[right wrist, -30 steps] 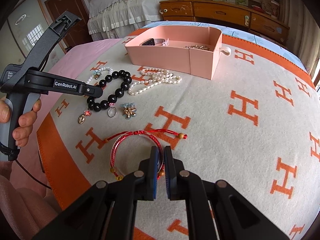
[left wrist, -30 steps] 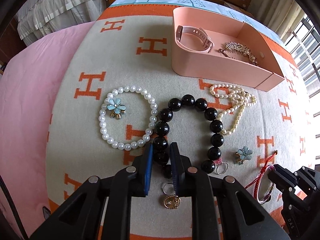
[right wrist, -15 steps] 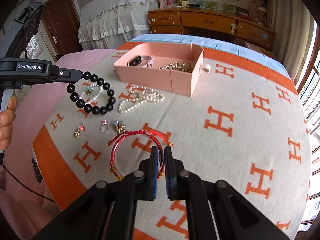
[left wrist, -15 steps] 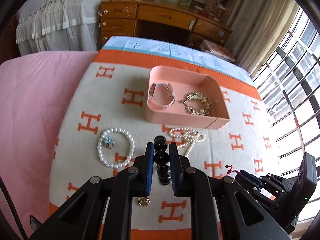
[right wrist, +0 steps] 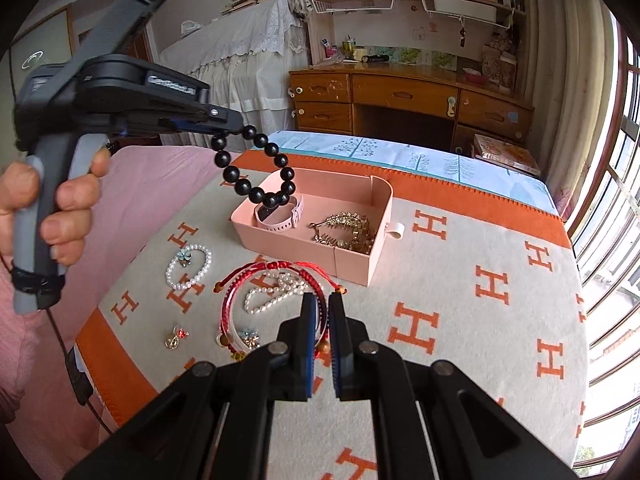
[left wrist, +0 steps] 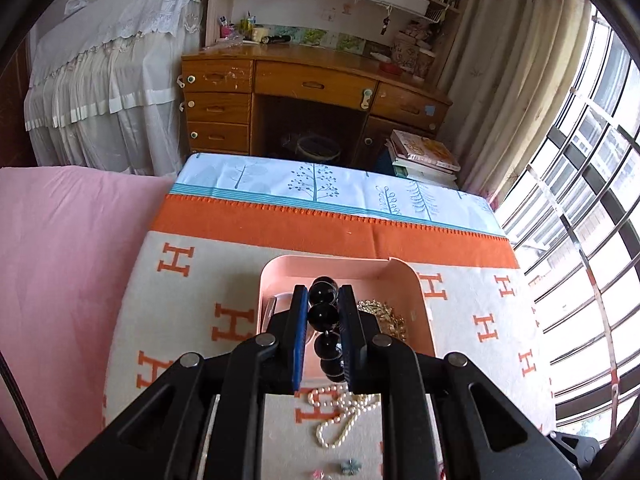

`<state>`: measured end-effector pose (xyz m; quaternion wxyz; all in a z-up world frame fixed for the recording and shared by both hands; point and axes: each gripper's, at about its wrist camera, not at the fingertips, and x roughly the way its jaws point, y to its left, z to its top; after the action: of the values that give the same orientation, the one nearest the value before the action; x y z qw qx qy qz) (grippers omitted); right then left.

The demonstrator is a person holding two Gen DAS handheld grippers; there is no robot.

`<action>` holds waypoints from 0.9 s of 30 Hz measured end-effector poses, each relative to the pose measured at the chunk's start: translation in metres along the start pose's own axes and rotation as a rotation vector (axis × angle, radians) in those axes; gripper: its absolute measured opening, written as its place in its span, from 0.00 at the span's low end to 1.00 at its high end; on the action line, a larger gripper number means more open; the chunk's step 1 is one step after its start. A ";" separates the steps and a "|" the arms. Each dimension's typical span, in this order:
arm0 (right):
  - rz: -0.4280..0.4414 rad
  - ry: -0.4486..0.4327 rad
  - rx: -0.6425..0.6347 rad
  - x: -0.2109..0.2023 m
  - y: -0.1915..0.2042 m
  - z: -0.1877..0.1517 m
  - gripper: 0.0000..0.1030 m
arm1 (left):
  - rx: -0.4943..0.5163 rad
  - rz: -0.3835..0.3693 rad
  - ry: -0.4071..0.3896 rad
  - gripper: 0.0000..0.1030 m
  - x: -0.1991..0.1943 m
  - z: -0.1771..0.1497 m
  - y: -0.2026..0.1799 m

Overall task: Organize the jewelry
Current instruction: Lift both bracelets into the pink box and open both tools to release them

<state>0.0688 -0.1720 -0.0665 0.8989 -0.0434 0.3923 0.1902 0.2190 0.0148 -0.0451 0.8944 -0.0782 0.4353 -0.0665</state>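
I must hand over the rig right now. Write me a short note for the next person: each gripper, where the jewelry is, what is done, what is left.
Left gripper: shut on the black bead bracelet, held in the air over the pink box.
Right gripper: shut on the red bracelet, lifted off the blanket.
Done: watch and gold piece lie in the box.
Left: box both held bracelets, then the pearl bracelet, pearl necklace and small charms.

Both grippers' jaws clamped, raised
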 end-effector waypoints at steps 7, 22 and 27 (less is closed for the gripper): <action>-0.022 -0.011 0.001 0.001 -0.001 0.009 0.06 | 0.006 0.106 0.146 0.27 0.086 -0.021 0.022; -0.079 -0.037 0.019 0.013 0.001 0.039 0.06 | -0.015 0.111 -0.046 0.66 0.030 -0.039 0.027; -0.107 -0.045 0.010 0.012 0.005 0.050 0.06 | -0.022 0.129 -0.065 0.74 0.012 -0.046 0.032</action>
<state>0.1093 -0.1525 -0.0401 0.9167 -0.0557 0.3699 0.1407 0.1916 0.0405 -0.0884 0.9097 -0.0618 0.4107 -0.0013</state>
